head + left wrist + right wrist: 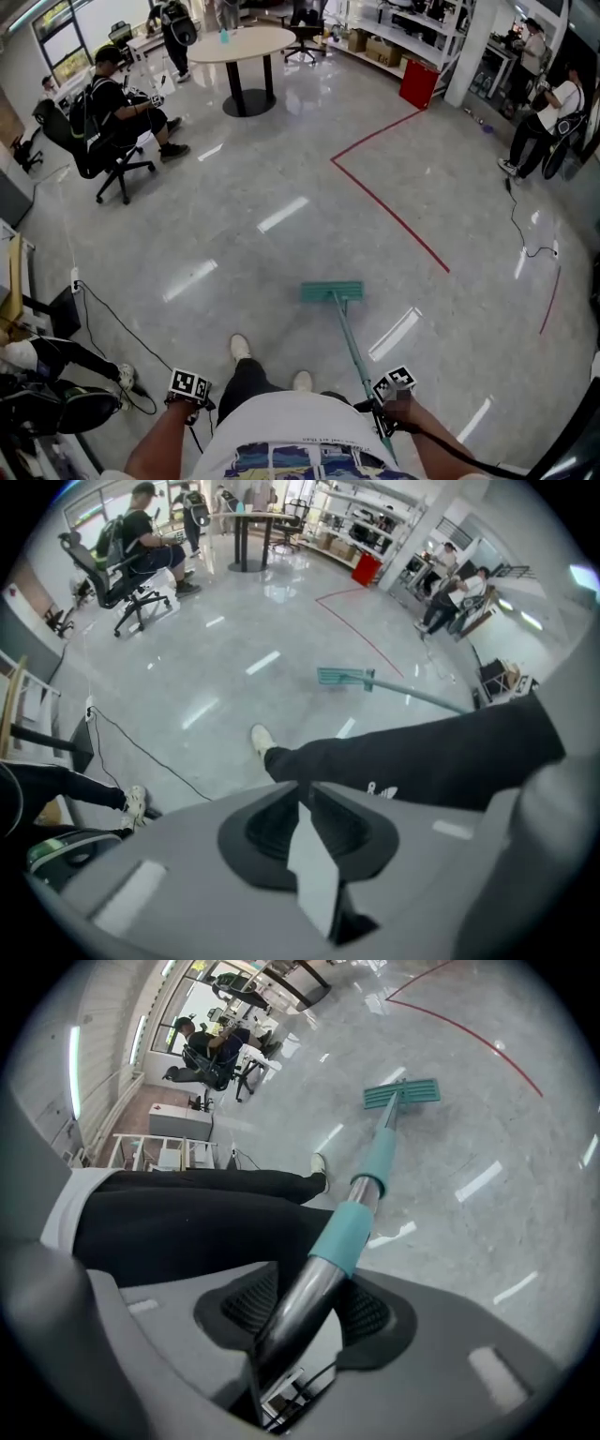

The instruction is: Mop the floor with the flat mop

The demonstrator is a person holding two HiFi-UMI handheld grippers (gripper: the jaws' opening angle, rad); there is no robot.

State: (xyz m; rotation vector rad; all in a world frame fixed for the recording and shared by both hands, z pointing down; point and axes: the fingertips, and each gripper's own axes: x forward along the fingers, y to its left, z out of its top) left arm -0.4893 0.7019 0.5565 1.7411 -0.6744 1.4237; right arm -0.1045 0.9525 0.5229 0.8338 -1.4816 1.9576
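Closest in, at the bottom of the head view, a printed shirt (281,452) sits between the person's two forearms. On the person's right, the right gripper (386,409) has its fingers (375,1316) clenched on the mop handle (352,352). Its own view shows the dark metal shaft squeezed between both ribbed pads, with a teal sleeve just past them. The left gripper (190,392) points steeply down, its fingers pressed together on nothing.

The teal mop head (331,292) lies flat on the polished grey floor (234,216), and the handle slants from its middle back to the right gripper. Two pale shoes (241,347) stand nearer the person than the mop head — one to its left, one just beside the handle. A red tape line (389,211) runs beyond the mop head and to its right, well apart from it. A black cable (112,319) trails on the floor left of the mop head. Far beyond the mop head and to its left stands a round bench (246,42) — and further left, a seated person on a wheeled chair (112,108).
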